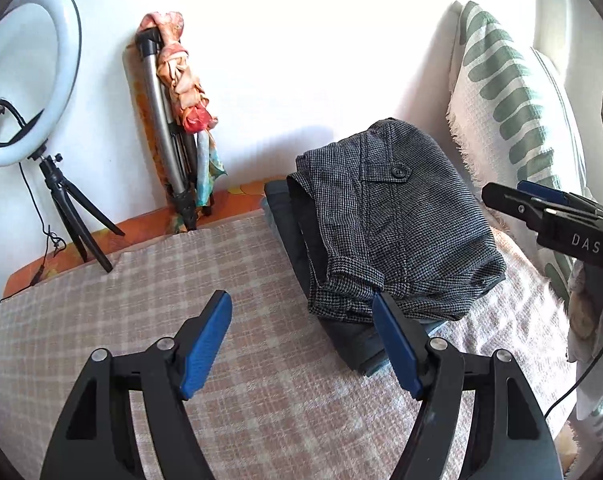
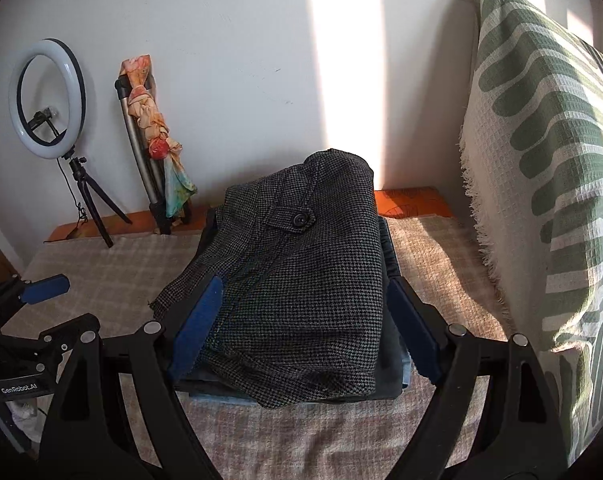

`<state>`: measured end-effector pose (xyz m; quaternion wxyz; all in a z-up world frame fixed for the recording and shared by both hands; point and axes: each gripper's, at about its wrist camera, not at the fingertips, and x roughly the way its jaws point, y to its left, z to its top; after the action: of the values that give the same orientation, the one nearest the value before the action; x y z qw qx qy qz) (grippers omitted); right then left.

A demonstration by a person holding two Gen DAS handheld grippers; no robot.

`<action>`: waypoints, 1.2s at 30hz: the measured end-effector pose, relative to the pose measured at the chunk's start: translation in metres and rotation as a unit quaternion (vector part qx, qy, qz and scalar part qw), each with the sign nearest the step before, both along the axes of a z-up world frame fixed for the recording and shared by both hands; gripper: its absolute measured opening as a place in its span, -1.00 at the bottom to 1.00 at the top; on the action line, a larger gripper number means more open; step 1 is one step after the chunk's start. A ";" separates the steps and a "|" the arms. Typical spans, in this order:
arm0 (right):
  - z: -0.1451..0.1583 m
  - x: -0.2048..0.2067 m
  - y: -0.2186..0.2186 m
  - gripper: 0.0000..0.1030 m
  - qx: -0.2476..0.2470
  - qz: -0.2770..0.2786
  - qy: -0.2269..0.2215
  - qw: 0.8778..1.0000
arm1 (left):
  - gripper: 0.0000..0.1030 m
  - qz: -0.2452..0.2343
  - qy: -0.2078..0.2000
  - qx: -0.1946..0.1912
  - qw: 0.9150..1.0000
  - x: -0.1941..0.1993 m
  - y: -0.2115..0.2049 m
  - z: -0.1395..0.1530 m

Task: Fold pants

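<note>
pants (image 2: 301, 280) folded, atop dark stack on blanket (image 2: 321, 432) | right gripper (image 2: 305, 320) spread, fingers either side of bundle, nearer | left gripper (image 1: 301, 340) spread, empty, bundle ahead-right, long axis pointing away

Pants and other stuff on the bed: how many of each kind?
Folded pants: 2, grey houndstooth pants on top of dark blue pants
Tripods: 2, ring light tripod and silver tripod
Ring lights: 1
Scarves: 1
Total: 6
</note>
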<state>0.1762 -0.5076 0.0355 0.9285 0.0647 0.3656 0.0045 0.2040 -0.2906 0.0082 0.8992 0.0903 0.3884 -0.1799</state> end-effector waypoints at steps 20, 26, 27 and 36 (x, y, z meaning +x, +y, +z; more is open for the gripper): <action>0.015 -0.141 0.088 0.97 -0.021 0.000 -0.026 0.999 | 0.51 -0.007 -0.044 -0.035 0.998 -0.114 0.072 0.027; 0.008 -0.165 0.104 0.97 -0.035 -0.007 -0.036 0.999 | 0.51 -0.004 -0.056 -0.043 0.998 -0.135 0.085 0.024; 0.007 -0.167 0.107 0.97 -0.041 -0.007 -0.038 0.998 | 0.51 -0.002 -0.059 -0.042 0.997 -0.139 0.086 0.023; -0.002 -0.176 0.126 0.97 -0.051 0.000 -0.044 0.998 | 0.51 -0.005 -0.076 -0.042 0.996 -0.159 0.095 0.015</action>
<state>0.0006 -0.3813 0.0331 0.9460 0.0173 0.3237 -0.0110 0.0446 -0.1959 0.0233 0.9283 0.0674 0.3105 -0.1932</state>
